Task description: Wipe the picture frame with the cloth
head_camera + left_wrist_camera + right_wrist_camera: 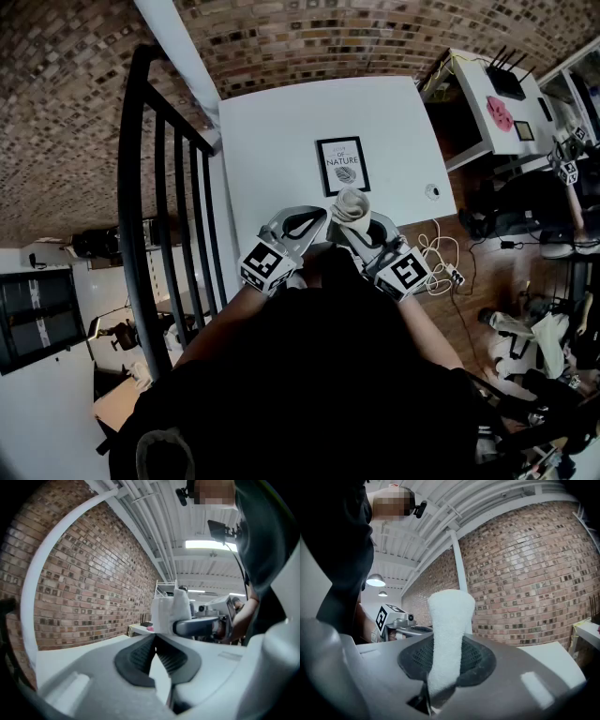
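The black picture frame with a white print lies flat in the middle of the white table. My right gripper is shut on a rolled off-white cloth, held just on the near side of the frame's lower edge. In the right gripper view the cloth stands up between the black pads. My left gripper is close beside it on the left, jaws together with nothing in them. The left gripper view shows its pads meeting at the tips, with the cloth just beyond.
A black metal railing runs along the table's left side. A small round white object lies near the table's right edge, and white cables lie on the floor beside it. A brick wall stands behind. A shelf with a router is at the right.
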